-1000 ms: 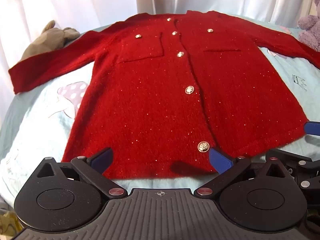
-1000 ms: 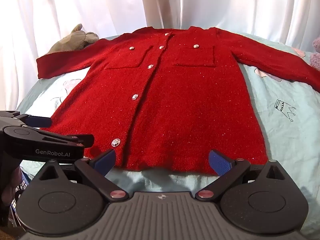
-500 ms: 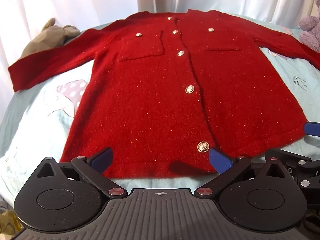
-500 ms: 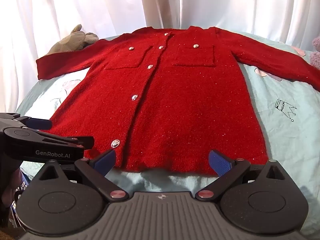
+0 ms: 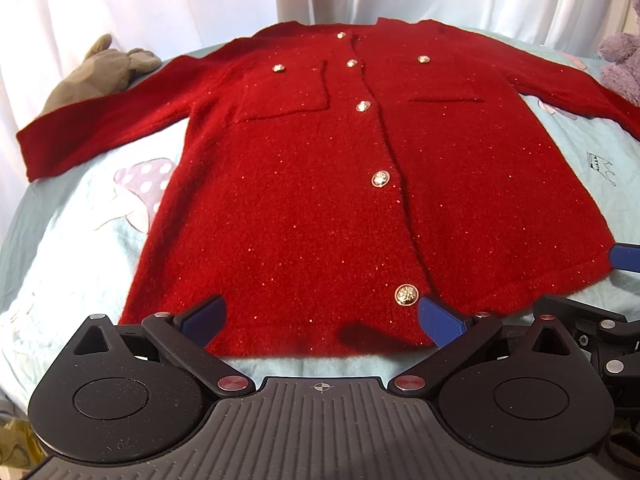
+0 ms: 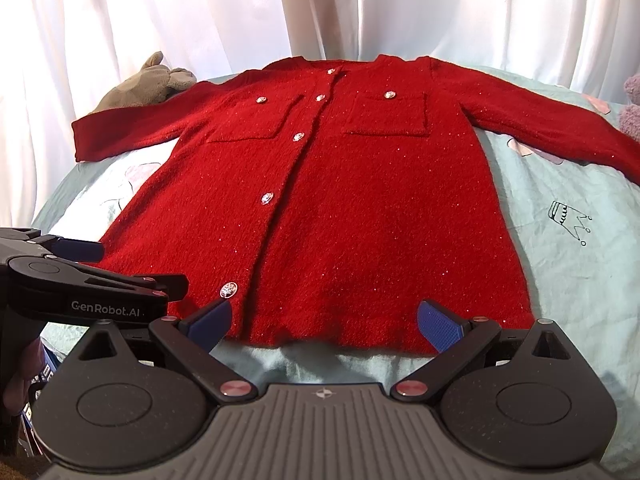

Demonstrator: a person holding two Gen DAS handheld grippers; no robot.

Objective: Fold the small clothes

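My left tongs [image 5: 322, 320] stand apart with nothing between them, just at the hem of the red cardigan [image 5: 360, 184], which lies flat and buttoned, front up, on the pale blue bedsheet [image 5: 80, 248] ahead of me, both sleeves spread out to the sides. My right tongs [image 6: 324, 322] are likewise spread wide and empty, poised at the same hem, further toward the cardigan's right corner. The lowest button [image 5: 406, 295] sits just ahead of my left tongs' right finger. Far beyond the left sleeve lies a grey-brown plush toy [image 5: 100, 72]; a purple plush toy [image 5: 624, 64] rests past the right sleeve, before the white curtain [image 6: 320, 8].
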